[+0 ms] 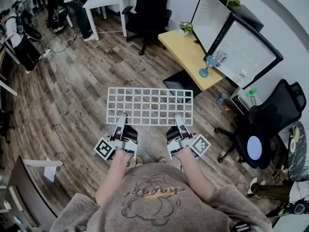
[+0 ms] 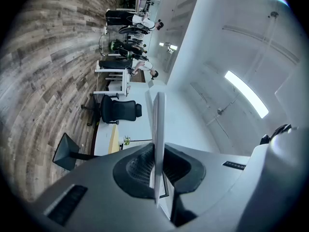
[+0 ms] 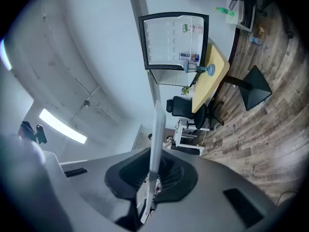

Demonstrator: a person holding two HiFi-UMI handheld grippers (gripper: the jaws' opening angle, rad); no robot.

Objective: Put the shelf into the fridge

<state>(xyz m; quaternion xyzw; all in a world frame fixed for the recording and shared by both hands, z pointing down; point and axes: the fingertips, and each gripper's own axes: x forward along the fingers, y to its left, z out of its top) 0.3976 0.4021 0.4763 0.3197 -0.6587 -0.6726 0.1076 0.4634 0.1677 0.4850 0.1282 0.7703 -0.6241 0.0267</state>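
I had the shelf (image 1: pixel 149 105) clamped along its near edge by the left hand-held gripper (image 1: pixel 120 116) and right hand-held gripper (image 1: pixel 177 116), held mid-frame over the floor, not yet at the open fridge (image 1: pixel 246 52) at the upper right.

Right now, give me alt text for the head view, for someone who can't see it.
A person holds a white wire-grid shelf level above a wood-plank floor, the left gripper and right gripper each clamped on its near edge. A yellow desk and a black office chair stand beyond.

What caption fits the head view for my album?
Left gripper and right gripper clamp the near edge of a white shelf above the floor.
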